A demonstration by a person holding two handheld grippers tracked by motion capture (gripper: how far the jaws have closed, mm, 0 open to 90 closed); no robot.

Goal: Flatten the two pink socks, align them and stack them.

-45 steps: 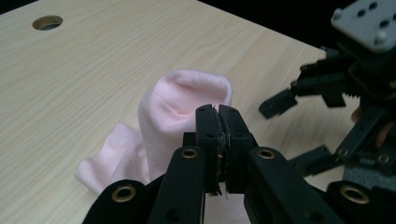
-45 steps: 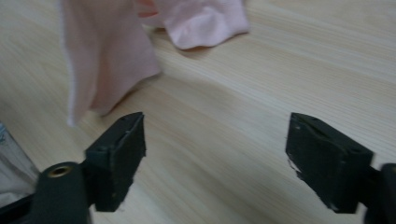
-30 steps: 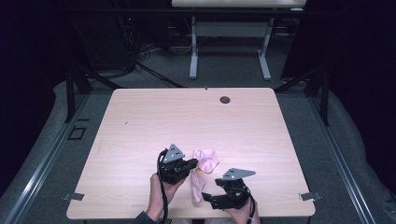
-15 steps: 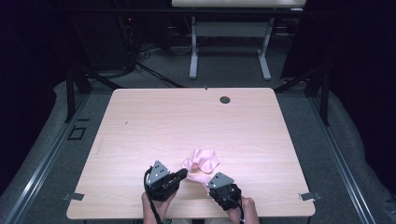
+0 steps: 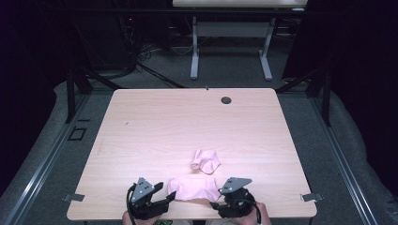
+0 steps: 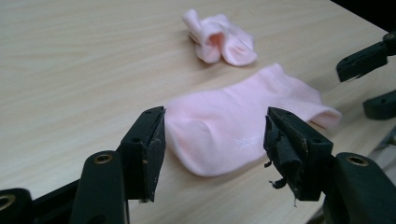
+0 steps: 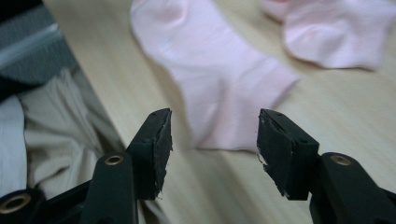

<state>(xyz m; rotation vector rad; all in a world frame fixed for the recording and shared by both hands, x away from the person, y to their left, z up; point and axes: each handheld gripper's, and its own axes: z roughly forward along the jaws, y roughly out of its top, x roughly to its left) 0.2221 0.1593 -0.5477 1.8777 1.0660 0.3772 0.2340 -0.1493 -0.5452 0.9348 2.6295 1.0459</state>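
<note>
Two grippers at the near table edge, one per hand. Left gripper (image 5: 170,198): jaws have just been opening and now stand spread, nothing pinched; in the left gripper view the toe end of the flat sock shows in the gap, pads clear of the cloth. Right gripper (image 5: 212,204): jaws likewise just opened and now apart, gripping nothing; the sock's other end lies just ahead of them in the right gripper view.

Two pink socks counted. Flat sock (image 5: 195,188) lies spread between the two grippers on the table (image 5: 164,126), pale pink, smooth, faint white mark on its side. Crumpled sock (image 5: 205,161) sits just beyond it, bunched, cuff folded open.

Far edge: one dark round grommet (image 5: 226,100).
</note>
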